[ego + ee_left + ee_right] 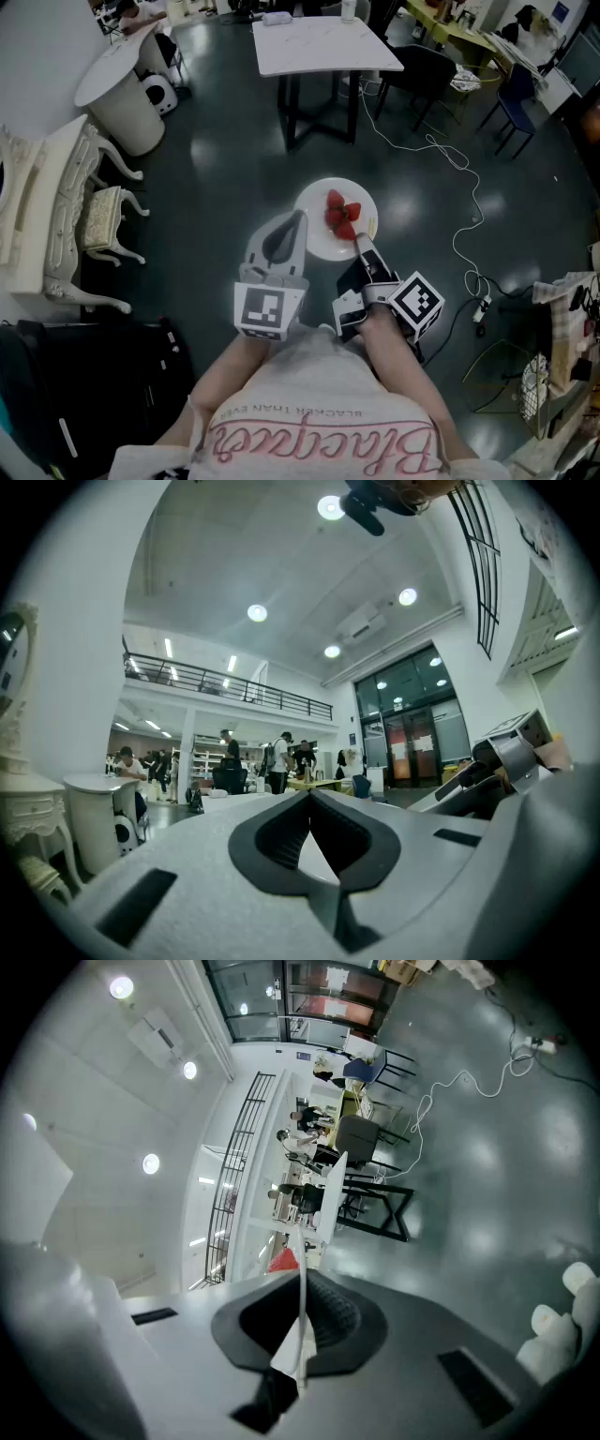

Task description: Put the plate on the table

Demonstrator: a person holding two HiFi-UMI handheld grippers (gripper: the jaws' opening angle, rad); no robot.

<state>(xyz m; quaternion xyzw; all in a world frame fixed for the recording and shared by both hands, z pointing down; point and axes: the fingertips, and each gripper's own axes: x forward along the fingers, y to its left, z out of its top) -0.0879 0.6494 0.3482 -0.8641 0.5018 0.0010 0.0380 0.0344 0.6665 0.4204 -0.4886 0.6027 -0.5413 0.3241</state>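
A white plate (317,208) carrying red strawberries (341,217) hangs in the air over the dark floor, short of the white table (319,42). My right gripper (361,246) is shut on the plate's near rim. In the right gripper view the plate (302,1290) shows edge-on as a thin white line between the pads, with a strawberry (282,1261) beyond. My left gripper (295,221) points forward at the plate's left edge, its jaws together. In the left gripper view the left gripper (309,797) holds nothing that I can see.
Black chairs (422,70) and a blue chair (516,98) stand right of the table. A white cable (459,159) trails over the floor. White ornate furniture (47,206) and a round white stand (117,80) are at left. People (277,759) stand far off.
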